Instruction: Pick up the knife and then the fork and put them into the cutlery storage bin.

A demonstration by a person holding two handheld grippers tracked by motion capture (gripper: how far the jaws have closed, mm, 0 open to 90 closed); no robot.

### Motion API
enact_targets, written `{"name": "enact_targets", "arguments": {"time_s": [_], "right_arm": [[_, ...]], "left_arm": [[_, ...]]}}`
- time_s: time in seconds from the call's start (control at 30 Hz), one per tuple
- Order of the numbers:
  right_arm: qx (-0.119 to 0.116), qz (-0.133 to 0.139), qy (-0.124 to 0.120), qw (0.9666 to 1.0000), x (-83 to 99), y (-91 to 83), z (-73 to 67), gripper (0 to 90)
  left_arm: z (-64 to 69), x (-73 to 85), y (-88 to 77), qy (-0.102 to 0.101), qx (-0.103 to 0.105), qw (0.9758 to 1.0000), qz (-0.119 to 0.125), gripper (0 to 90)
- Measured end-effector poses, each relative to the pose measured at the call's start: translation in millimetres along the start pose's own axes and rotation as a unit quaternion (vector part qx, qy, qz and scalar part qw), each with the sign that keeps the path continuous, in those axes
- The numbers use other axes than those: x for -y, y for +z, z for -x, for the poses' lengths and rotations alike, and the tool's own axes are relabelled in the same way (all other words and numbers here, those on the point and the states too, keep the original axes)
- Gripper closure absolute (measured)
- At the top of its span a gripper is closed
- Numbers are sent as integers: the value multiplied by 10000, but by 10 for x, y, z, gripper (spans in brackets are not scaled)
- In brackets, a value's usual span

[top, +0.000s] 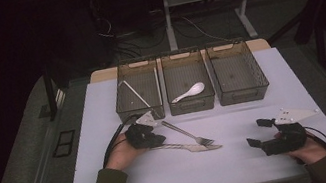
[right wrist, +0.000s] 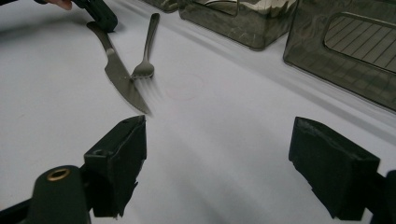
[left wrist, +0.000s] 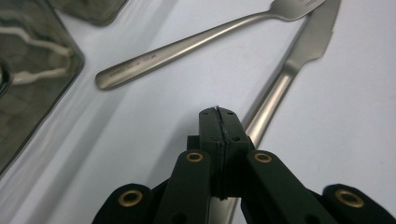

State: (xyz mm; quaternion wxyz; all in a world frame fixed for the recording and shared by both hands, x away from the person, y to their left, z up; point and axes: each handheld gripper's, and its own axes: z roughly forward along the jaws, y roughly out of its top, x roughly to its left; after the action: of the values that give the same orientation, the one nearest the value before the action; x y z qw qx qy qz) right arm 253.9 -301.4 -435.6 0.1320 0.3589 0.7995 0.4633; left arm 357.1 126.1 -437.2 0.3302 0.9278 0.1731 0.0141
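Right hand-held gripper (top: 255, 132) at five o'clock on the tabletop (top: 265, 165), jaws spread wide over nothing. Left hand-held gripper (top: 159, 138) at nine o'clock, jaws pressed together, empty, over the knife (top: 188, 146) handle. Fork (top: 186, 133) just beyond, tines crossing the blade. Three bins (top: 237, 72) at twelve.

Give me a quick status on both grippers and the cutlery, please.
Left gripper shut, empty, over the knife handle. Right gripper open, empty, off to the side. Fork lies across the knife tip. Nothing in the way.
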Motion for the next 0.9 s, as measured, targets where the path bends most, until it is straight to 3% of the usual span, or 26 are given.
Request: {"name": "enact_targets", "arguments": {"time_s": [0.13,0.17,0.27,0.33,0.43,0.63,0.73,0.9], "right_arm": [[0,-10,-4,10000,0,5,-1,189],[2,-12,-13,10000,1,6,1,189],[-1,-12,-15,10000,1,7,0,189],[-3,-12,-18,10000,1,6,1,189],[-6,-11,-21,10000,1,6,2,189],[-5,-8,-14,10000,0,4,-1,189],[2,-5,-17,10000,1,1,1,188],[2,0,-10,10000,0,2,1,189]], "left_arm": [[27,-95,97,220,73,9997,84,892],[58,-118,132,122,124,9998,106,892],[90,-203,212,163,318,9991,239,892],[117,-257,258,302,362,9988,162,892],[153,-275,297,335,386,9986,111,892],[195,-257,280,392,478,9981,55,893],[250,-211,256,284,500,9983,64,893],[240,-136,175,254,332,9991,15,893]]}}
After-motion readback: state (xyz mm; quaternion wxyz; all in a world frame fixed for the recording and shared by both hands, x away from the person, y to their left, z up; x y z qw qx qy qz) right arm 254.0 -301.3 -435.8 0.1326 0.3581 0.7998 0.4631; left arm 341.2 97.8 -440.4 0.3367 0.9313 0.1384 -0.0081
